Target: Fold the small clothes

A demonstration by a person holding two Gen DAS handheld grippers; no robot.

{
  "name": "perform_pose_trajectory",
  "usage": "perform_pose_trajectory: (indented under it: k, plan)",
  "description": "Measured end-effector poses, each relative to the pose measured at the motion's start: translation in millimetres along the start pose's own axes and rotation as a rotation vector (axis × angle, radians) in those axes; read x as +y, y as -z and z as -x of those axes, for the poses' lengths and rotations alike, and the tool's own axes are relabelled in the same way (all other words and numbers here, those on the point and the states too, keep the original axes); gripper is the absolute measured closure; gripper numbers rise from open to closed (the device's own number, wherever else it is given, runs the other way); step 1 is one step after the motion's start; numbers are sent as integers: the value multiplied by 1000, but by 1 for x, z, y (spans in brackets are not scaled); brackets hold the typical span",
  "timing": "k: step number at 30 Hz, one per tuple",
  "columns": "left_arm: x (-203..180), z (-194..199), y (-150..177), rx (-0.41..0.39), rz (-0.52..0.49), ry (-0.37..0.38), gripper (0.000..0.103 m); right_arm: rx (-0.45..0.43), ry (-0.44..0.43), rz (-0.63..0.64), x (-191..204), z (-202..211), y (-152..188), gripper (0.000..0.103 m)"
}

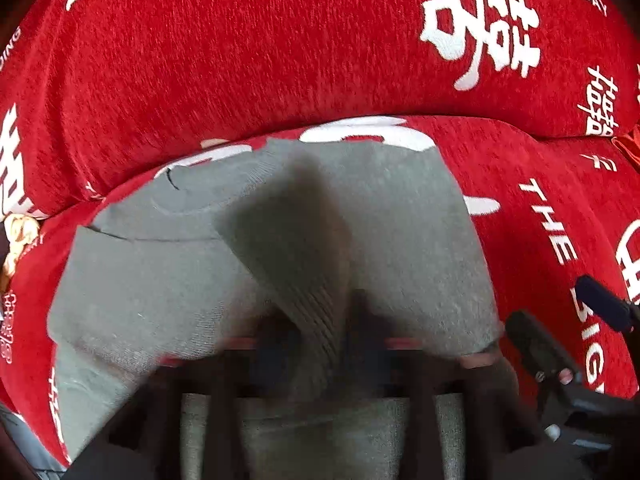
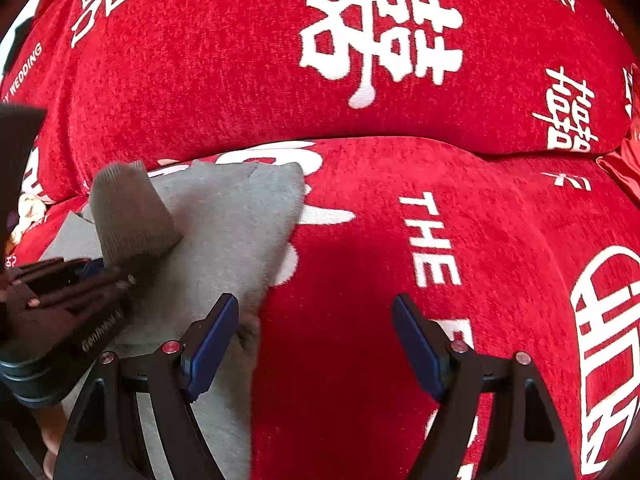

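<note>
Red sofa cover (image 2: pixel 360 272) (white lettering) under grey sweater (image 2: pixel 224 248)

A home, probably a living room. A sofa is filling both views ahead of the tongs: a red chenille cover (image 2: pixel 360 208) is stretching over the seat cushion and the backrest (image 2: pixel 240 80) rising behind it. White double-happiness wedding characters (image 2: pixel 380 36) and the words "THE BIG DAY" (image 1: pixel 560 248) are showing across the fabric.
</note>
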State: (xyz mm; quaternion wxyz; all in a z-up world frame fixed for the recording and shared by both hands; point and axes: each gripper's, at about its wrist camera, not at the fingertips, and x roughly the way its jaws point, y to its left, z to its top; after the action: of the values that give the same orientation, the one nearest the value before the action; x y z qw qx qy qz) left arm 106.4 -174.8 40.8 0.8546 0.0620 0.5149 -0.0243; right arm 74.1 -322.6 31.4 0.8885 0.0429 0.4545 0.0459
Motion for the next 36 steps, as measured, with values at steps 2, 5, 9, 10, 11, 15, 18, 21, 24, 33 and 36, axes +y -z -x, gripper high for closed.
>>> perform_pose_trajectory:
  k: [2,5,9,10,11,15,18,21,24,33,36]
  plan:
    - [4,9,3,-61,13,-24,18,1,-4,-14,-4,2,0,23]
    - [8,19,5,-74,-6,49,18,-3,-6,-18,-6,5,1,23]
    - [28,32,8,-101,3,104,18,-14,-27,-29,-6,11,0,23]
    - [36,36,10,-106,15,124,18,-14,-50,-44,-6,13,-1,23]
    - [45,39,11,-113,32,136,18,-14,-67,-55,-6,14,-2,23]
    - [64,38,17,-98,48,152,18,-4,-174,-92,0,13,-6,23]
    - [71,35,24,-92,32,162,18,14,-247,-109,9,9,-9,23]
    - [83,29,30,-84,53,126,18,45,-269,-102,18,1,-10,23]
    - [96,17,32,-59,90,86,18,53,-260,-77,27,-6,-9,24]
    - [109,-3,45,-33,114,69,18,59,-200,26,49,-18,-8,46]
    - [107,-4,47,-53,99,62,18,59,-180,44,50,-18,-8,50]
